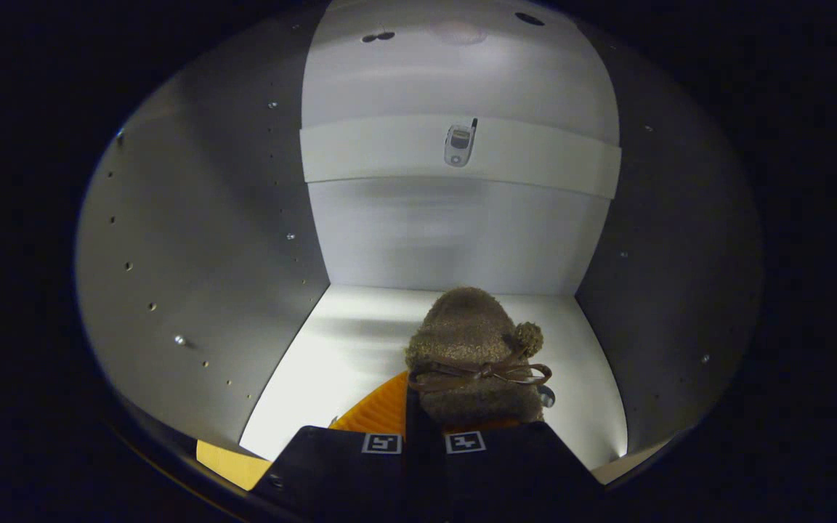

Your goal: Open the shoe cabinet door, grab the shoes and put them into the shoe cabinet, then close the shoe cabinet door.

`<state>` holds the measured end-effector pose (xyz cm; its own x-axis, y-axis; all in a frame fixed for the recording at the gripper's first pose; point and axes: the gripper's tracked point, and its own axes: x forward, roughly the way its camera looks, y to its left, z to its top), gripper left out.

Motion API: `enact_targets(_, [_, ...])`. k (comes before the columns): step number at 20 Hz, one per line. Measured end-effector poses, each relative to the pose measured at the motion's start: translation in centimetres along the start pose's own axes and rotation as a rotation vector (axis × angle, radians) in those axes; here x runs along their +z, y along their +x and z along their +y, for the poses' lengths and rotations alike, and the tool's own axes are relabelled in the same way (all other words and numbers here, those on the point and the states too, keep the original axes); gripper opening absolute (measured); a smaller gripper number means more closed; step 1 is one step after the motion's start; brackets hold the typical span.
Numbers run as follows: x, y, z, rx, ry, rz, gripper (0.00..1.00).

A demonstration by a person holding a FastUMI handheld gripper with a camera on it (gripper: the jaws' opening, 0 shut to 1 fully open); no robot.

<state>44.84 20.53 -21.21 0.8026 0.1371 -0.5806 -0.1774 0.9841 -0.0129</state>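
Observation:
I am looking into the open white shoe cabinet [455,240]. A brown fuzzy shoe [473,341] with a thin bow and a small pompom points toward the cabinet's back wall, over the bottom shelf [338,349]. My gripper [422,432] is shut on the shoe's rear edge, with the two fingers close together and the shoe stretching just ahead of them. I cannot tell whether the sole rests on the shelf or hangs slightly above it.
Side walls with rows of peg holes [193,276] [673,276] close in on both sides. A white crossbar [389,149] runs across the back wall higher up, with a small phone-shaped thing [460,144] on it. Bare shelf lies left of the shoe.

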Motion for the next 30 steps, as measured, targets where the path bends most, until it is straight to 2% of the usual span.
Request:
enact_targets(6, [-0.6, 3.0, 0.2, -0.025, 0.029, 0.040, 0.08])
enact_targets(9, [-0.8, 2.7, -0.1, -0.044, 0.031, 0.049, 0.10])
enact_targets(11, [-1.4, 2.0, 0.0, -0.035, 0.011, 0.052, 0.15])
enact_targets(14, [-1.8, -0.2, 0.3, -0.021, -0.008, 0.041, 0.35])
enact_targets(20, [-1.2, -7.0, 2.1, 0.028, -0.029, -0.056, 1.00])
enact_targets(25, [-0.4, -14.6, 3.0, 0.053, 0.005, -0.198, 0.99])
enact_targets(30, [-1.8, -23.0, 3.4, 0.057, 0.011, -0.306, 0.99])
